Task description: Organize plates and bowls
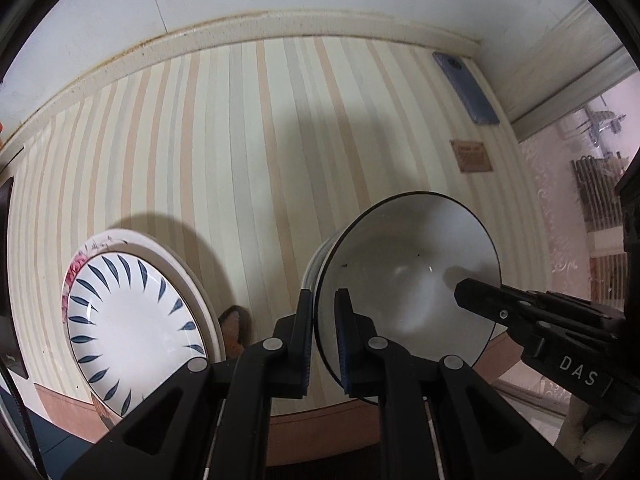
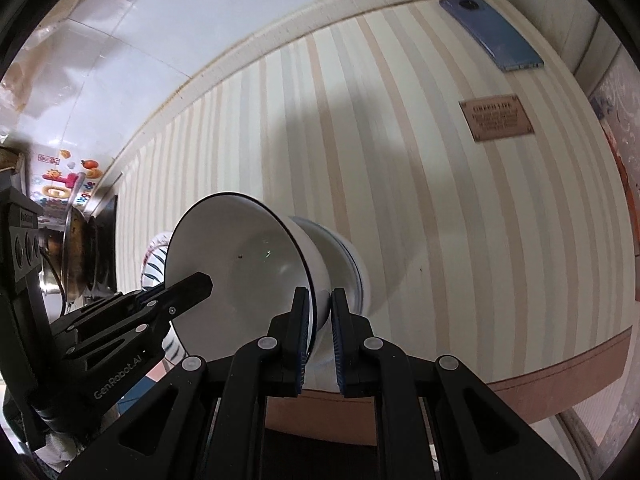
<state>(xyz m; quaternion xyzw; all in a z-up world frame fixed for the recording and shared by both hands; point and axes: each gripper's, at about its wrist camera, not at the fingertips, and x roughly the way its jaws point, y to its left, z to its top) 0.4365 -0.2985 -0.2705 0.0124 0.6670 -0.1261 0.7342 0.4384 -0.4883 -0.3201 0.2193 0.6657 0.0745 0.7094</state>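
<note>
A white bowl with a dark rim (image 1: 404, 276) is held between both grippers above the striped table; it also shows in the right wrist view (image 2: 244, 272). My left gripper (image 1: 325, 320) is shut on its left rim. My right gripper (image 2: 320, 320) is shut on its right rim, and shows from the side in the left wrist view (image 1: 480, 300). Under the bowl sits a second white bowl with blue lines (image 2: 344, 268). A plate with blue leaf marks (image 1: 132, 320) lies on a flowered plate (image 1: 80, 264) at the left.
A blue phone (image 1: 466, 88) and a brown label (image 1: 472, 156) lie at the table's far right. A wall runs along the back. A metal pot (image 2: 80, 252) stands at the left. The table's brown front edge (image 1: 320, 424) is close.
</note>
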